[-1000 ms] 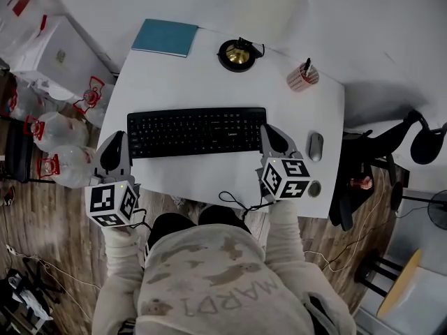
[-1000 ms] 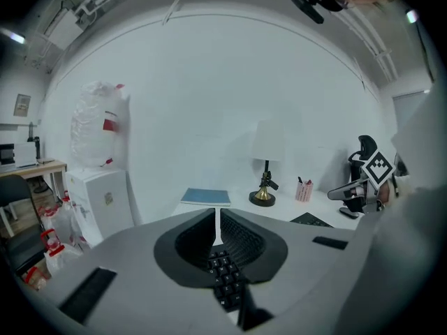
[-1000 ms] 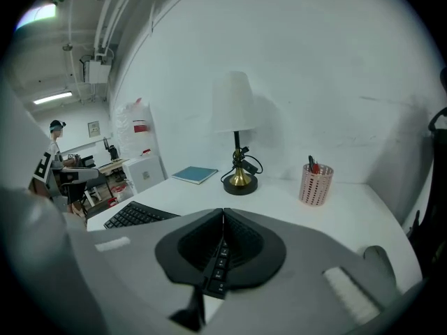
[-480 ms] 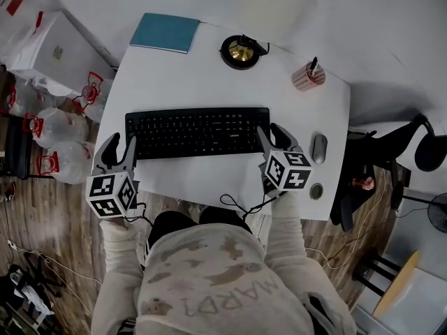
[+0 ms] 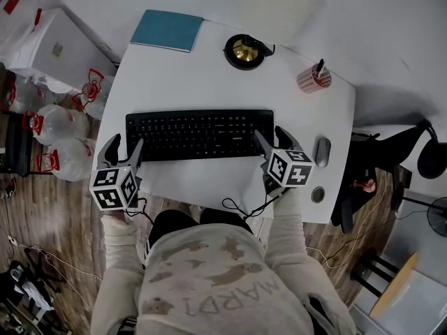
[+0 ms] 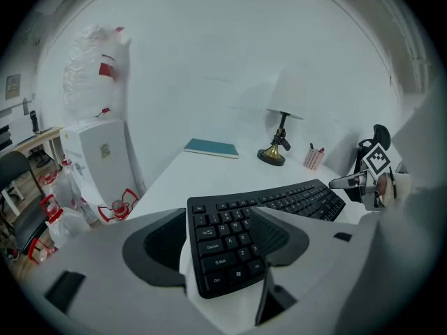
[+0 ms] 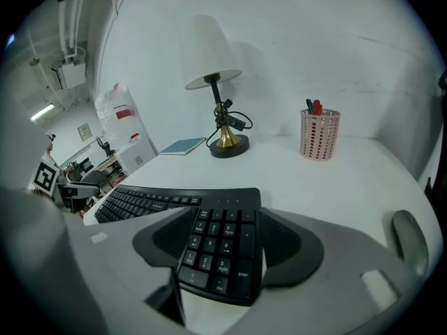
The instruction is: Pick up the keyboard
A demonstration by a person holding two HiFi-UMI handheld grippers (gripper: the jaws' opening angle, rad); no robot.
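Evidently the plan is a two-ended lift, one tool per end, so the long keyboard (image 5: 199, 135) comes up level instead of tipping. It lies flat across the middle of the white table (image 5: 209, 82), its front edge facing the person. At the far left, water bottles (image 5: 66, 128) stand on the floor below the table's left edge. The left gripper (image 5: 124, 145) hangs right at that edge, and its jaws have just been opening. They now stand wide and grip nothing. The keyboard's left end lies in the gap, one jaw outside it and the other over the keys, neither pressing as far as I can tell. The outer jaw has little table under it, so room there is tight. Behind the keyboard the table is bare up to a notebook (image 5: 166, 31), a lamp base (image 5: 244, 51) and a pen cup (image 5: 313, 79), all well apart from it, so lifting straight up looks unobstructed. The right gripper (image 5: 272, 138) mirrors the left, its jaws also just opened wide and empty-handed, bracketing the number-pad end. A mouse (image 5: 322, 151) sits just beside its outer jaw, the likeliest thing to get nudged.
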